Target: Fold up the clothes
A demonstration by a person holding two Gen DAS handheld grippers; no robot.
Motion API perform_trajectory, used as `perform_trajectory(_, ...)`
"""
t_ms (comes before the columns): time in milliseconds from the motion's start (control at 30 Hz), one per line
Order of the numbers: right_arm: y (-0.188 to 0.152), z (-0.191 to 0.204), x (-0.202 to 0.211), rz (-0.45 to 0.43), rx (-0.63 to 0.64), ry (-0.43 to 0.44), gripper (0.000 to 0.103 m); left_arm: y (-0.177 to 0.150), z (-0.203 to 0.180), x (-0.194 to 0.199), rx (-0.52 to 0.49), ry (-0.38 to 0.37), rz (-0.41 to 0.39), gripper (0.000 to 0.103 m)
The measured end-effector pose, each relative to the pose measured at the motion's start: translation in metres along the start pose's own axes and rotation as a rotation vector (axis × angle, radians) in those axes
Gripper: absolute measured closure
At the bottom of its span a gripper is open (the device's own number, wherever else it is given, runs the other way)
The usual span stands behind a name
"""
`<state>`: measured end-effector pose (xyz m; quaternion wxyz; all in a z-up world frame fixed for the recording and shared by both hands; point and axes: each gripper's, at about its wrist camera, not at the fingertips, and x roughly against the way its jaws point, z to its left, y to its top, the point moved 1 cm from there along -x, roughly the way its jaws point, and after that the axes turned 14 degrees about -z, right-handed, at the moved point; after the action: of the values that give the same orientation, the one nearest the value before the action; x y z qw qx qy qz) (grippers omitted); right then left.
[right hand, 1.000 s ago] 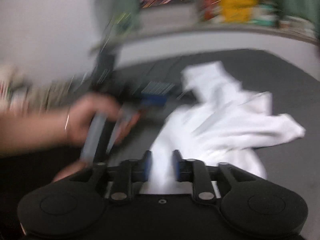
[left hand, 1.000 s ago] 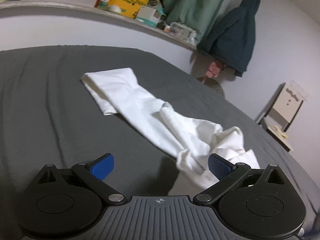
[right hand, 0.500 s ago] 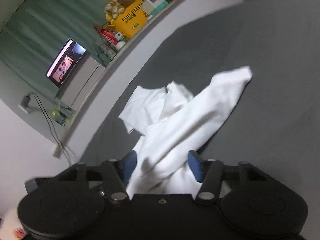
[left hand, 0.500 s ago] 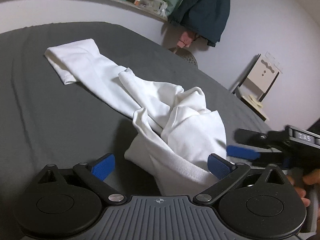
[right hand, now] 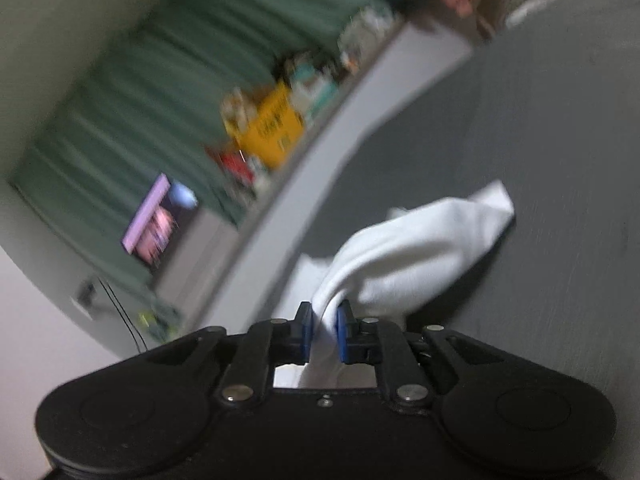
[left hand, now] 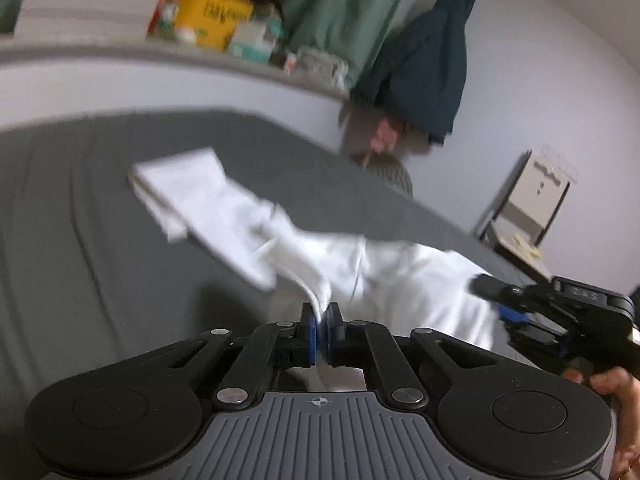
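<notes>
White garment (left hand: 256, 220) lies stretched and rumpled across a dark grey bed (left hand: 80, 240), its near edge pinched between the closed pads of the left tool (left hand: 319, 330). The right tool (right hand: 323, 334) clamps another bunched fold. Green curtains (left hand: 340, 4), a cluttered shelf (left hand: 224, 24) and a hanging dark jacket (left hand: 424, 64) line the pale wall behind.
</notes>
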<state>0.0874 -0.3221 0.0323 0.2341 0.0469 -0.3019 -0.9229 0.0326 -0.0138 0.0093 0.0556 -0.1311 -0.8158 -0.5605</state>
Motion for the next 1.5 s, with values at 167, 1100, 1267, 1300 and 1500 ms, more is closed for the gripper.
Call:
perform_trajectory(167,0.068,0.001,0.053,-0.293,-0.022,0.041,0.096,0.064,-0.028,0.021,-0.067,-0.014,-0.157,0.098)
perform_trajectory(1100,0.075,0.081,0.181,-0.149,0.161,-0.385,0.095,0.156,0.003,0.097,-0.150,0.131,-0.279,0.098)
perform_trajectory(1267,0.092,0.073,0.194,-0.194,0.089,-0.437,0.087,0.133,0.012,0.116,-0.193,0.168,-0.237,0.098)
perform_trajectory(1300,0.092,0.067,0.195,-0.167,0.060,-0.472,0.078,0.131,0.012,0.117,-0.205,0.169,-0.225,0.098)
perform_trajectory(1500,0.080,0.037,0.154,0.084,0.088,-0.669,0.051,0.126,0.022,0.110,-0.193,0.205,-0.202,0.098)
